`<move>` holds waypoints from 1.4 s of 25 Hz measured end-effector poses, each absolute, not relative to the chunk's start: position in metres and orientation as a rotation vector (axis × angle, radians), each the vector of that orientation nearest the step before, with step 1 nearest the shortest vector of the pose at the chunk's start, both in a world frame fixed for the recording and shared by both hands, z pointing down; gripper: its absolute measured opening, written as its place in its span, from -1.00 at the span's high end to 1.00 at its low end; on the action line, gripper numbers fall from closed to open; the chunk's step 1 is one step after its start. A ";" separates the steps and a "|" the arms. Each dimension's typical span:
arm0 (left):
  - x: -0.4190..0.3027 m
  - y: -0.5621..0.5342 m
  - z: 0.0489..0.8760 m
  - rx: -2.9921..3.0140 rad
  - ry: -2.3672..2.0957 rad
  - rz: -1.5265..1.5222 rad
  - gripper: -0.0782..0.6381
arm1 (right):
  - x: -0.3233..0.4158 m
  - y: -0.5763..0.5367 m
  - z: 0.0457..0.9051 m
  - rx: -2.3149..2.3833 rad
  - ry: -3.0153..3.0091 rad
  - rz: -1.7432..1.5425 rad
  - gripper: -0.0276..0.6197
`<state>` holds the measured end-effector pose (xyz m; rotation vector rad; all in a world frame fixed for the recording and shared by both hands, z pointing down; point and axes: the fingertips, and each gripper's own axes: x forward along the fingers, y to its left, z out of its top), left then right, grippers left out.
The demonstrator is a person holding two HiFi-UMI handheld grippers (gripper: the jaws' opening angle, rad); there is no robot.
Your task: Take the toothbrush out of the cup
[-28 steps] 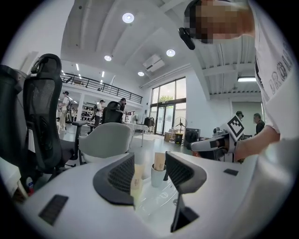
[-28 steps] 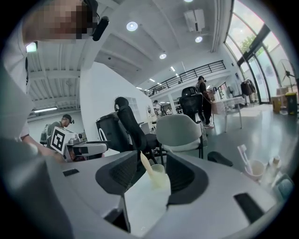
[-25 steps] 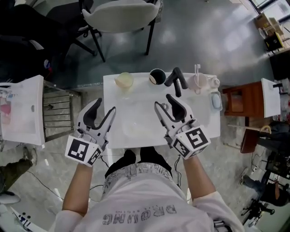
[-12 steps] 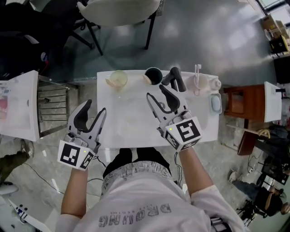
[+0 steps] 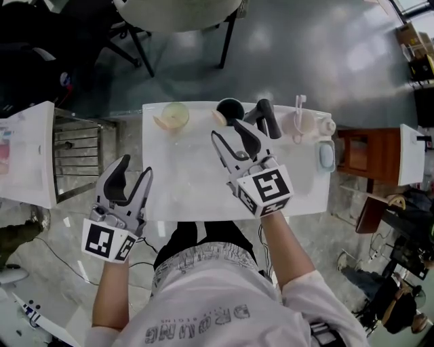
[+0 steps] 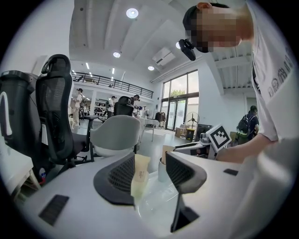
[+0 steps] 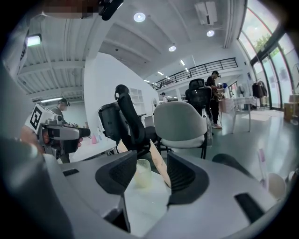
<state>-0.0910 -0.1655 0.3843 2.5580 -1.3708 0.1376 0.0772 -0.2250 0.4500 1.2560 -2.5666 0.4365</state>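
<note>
A white toothbrush stands upright in a pale pink cup at the table's back right. The right gripper view shows the toothbrush and cup far to the right, outside the jaws. My right gripper hovers open over the table's middle, left of that cup, with nothing between its fingers. My left gripper is open and empty off the table's front left corner. Its view, through the left gripper, looks across the white table.
Along the back edge stand a yellowish translucent cup, a dark cup and a black handle-like object. A blue-grey dish lies at the right edge. A grey chair stands behind the table, and a white shelf to the left.
My right gripper has moved farther over the table toward the back row of cups. The left gripper has stayed near the front left corner. Both stay open.
</note>
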 end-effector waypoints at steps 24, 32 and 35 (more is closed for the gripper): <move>-0.103 -0.168 0.400 2.505 -1.384 0.162 0.18 | 0.069 -0.252 0.485 1.248 -2.472 0.425 0.33; -0.104 -0.167 0.402 2.504 -1.381 0.168 0.18 | 0.071 -0.256 0.486 1.277 -2.461 0.408 0.37; -0.103 -0.166 0.402 2.504 -1.378 0.170 0.18 | 0.073 -0.257 0.486 1.283 -2.452 0.406 0.39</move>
